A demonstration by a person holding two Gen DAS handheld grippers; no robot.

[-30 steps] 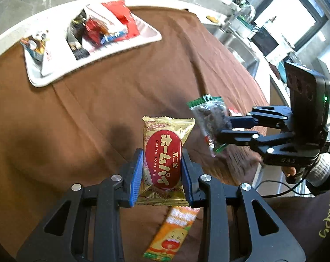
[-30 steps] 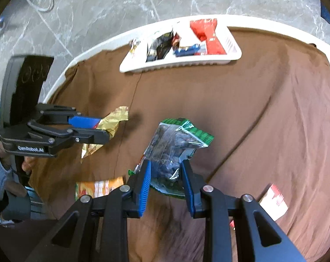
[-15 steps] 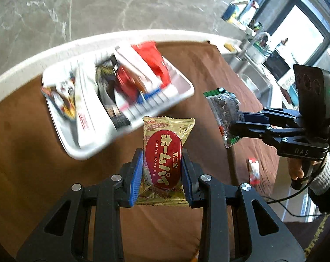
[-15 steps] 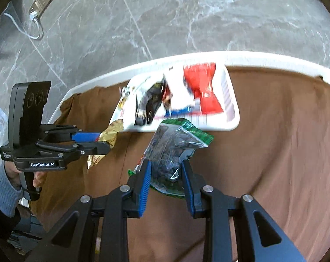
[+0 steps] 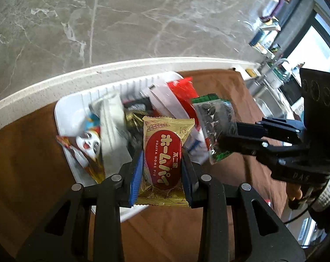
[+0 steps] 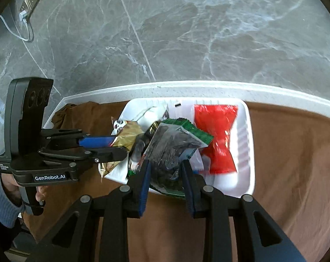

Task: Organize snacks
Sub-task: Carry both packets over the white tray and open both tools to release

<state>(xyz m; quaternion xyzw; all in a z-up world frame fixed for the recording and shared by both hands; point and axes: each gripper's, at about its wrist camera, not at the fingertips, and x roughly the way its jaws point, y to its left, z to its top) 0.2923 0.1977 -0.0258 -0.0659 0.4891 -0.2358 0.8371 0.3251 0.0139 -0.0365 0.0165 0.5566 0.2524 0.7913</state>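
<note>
L gripper (image 5: 162,163) clamped on gold/red Home Pie pack (image 5: 165,157), R gripper (image 6: 166,170) clamped on clear green-edged dark-snack bag (image 6: 173,150), both held over white tray (image 6: 244,152) w/ other snacks on brown cloth (image 6: 291,163).

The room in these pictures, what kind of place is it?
Probably a home kitchen or dining area. A sink tap and cluttered counter stand behind the table, the floor is marble tile, and a tray holds snacks.
</note>
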